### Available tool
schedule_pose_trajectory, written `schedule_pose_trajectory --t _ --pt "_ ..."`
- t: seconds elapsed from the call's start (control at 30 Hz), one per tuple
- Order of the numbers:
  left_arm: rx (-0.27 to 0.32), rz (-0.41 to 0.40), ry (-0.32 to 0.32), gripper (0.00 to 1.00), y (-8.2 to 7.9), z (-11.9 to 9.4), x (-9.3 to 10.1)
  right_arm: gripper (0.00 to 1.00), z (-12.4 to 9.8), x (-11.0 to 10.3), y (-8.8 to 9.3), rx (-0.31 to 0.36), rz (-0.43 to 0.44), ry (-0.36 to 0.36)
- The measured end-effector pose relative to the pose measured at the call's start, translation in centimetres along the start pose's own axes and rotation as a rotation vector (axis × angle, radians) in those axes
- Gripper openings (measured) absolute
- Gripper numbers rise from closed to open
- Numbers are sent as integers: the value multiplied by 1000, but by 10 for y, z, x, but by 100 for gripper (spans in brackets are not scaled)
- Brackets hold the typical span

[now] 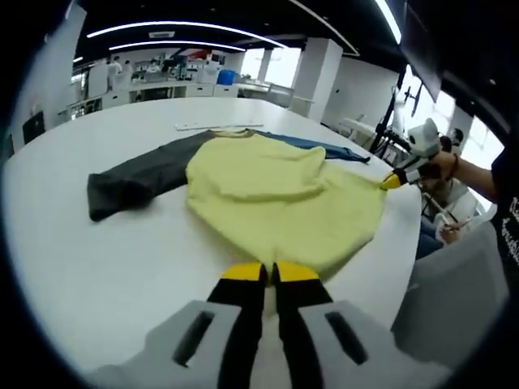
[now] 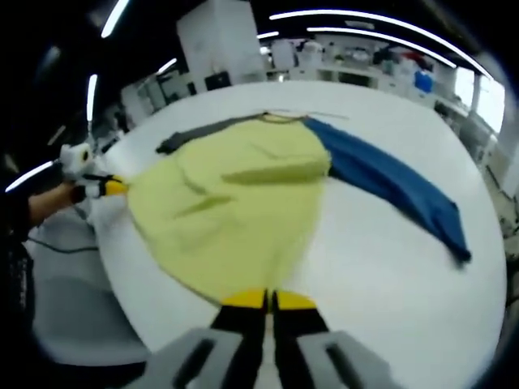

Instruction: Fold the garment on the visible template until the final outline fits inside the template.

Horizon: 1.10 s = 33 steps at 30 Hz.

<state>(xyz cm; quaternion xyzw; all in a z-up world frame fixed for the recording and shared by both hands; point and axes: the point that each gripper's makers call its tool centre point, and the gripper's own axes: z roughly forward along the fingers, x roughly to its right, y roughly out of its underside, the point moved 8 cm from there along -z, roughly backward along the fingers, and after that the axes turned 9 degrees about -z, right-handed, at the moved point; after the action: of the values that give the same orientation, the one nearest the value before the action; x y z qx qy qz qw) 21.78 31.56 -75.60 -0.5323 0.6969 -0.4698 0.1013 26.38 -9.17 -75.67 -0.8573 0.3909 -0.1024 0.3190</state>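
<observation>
Garment: yellow body, spread flat on white table, hem edge near, neckline far. Dark grey sleeve stretched left, blue sleeve stretched right. Slight wrinkles across chest. Template not discernible.

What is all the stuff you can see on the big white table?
Garment: one, yellow body with one dark grey sleeve and one blue sleeve, spread flat on the table.
Table: one, white, under the garment.
Thin pale strip: one, whitish, lying on the table beyond the collar; too small to tell what it is.
Room behind: white counters, pillars and ceiling lights, far back; details too blurry.
Left gripper: one, black jaws with yellow tips, closed on the yellow hem at one bottom corner.
Right gripper: one, same colours, closed on the hem at the other bottom corner.
Person's hand: holding the right gripper's handle off the table edge.
</observation>
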Motion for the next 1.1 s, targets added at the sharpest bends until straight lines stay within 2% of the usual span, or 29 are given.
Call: schedule_pose_trajectory --t 0.3,0.53,0.57,0.67,0.83,0.93,1.0,1.1 --pt "-21 18 1 1 1 -6 0 0 -15 -14 9 -8 27 -19" --pt "-64 -14 -30 1 8 -9 -3 0 -14 -24 19 -35 33 -14" --pt "-76 -41 -31 1 8 -11 -2 0 -14 -24 20 -37 35 -12" --pt "-72 -63 -25 1 7 -12 -3 0 -14 -24 21 -36 45 0" --pt "-77 42 -17 2 12 -15 -6 0 -9 -22 25 -40 60 8" --pt "-67 111 15 10 15 -17 -5 0 -7 -22 26 -42 58 13" --pt "-92 157 16 15 20 -18 -7 0 -6 -22 27 -50 58 14" --pt "-114 178 12 19 26 -18 -11 0 -6 -23 28 -53 58 17"
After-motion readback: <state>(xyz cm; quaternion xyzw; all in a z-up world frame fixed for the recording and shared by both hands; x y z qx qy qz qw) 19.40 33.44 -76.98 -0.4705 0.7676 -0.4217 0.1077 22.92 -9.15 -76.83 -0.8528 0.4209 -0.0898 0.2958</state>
